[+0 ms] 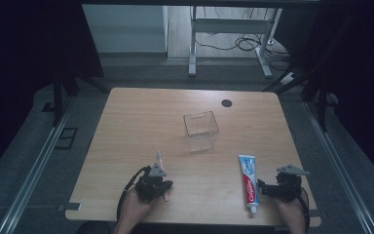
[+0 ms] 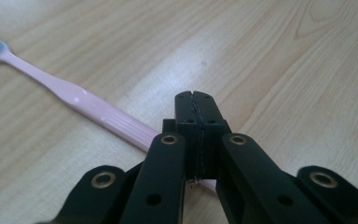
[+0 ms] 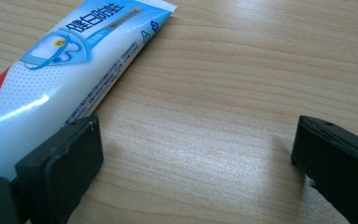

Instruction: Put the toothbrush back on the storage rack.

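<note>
Left gripper [image 1: 159, 181]: held by a hand at the near edge of the table [image 1: 141, 122]; in the left gripper view the 2 jaws are seen pressed together, with the pink handle passing beneath them; whether the handle is pinched cannot be told.
Toothbrush [image 2: 81, 100]: laid flat on the wood, handle running under the left gripper, bristle head pointed away toward the far side.
Right gripper [image 1: 268, 187]: held at the near right edge; its 2 jaws are kept wide apart, with bare wood between them.
Toothpaste tube [image 1: 249, 181]: laid flat just beside the right gripper, cap toward the near edge; 1 jaw is seen next to its side in the right gripper view.
Clear box [image 1: 201, 130]: set upright near the table's middle, well apart from both grippers.
</note>
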Demonstrator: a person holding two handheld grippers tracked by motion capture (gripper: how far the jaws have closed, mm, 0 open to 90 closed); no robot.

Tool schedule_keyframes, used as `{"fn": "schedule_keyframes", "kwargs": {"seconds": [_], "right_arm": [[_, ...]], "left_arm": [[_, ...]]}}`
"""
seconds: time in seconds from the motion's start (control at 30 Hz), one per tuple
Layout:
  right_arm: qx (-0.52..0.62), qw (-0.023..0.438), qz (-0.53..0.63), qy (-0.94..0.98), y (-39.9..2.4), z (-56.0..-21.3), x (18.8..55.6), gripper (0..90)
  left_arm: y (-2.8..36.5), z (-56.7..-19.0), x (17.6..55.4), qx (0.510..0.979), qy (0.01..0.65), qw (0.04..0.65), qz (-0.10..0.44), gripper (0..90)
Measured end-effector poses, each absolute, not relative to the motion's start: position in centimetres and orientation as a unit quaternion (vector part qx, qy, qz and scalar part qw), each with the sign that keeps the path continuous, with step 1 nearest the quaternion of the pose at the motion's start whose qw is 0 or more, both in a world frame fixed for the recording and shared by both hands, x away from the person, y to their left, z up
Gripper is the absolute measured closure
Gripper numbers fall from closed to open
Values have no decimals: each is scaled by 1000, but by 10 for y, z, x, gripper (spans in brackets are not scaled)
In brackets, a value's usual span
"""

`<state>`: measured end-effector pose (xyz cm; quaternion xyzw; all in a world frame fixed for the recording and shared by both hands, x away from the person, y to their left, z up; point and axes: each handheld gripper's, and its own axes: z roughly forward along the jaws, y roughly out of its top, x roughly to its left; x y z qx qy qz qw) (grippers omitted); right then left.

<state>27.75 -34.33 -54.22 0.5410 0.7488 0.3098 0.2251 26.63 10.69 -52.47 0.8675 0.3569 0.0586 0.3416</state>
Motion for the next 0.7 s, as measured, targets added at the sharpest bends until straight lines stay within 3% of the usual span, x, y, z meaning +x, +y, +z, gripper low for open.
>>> {"fn": "schedule_keyframes", "kwargs": {"seconds": [0.7], "right_arm": [[540,225,310,749,-343,-542,278,16]], "left_arm": [[133,-527,255,867,374,320,75,892]]}}
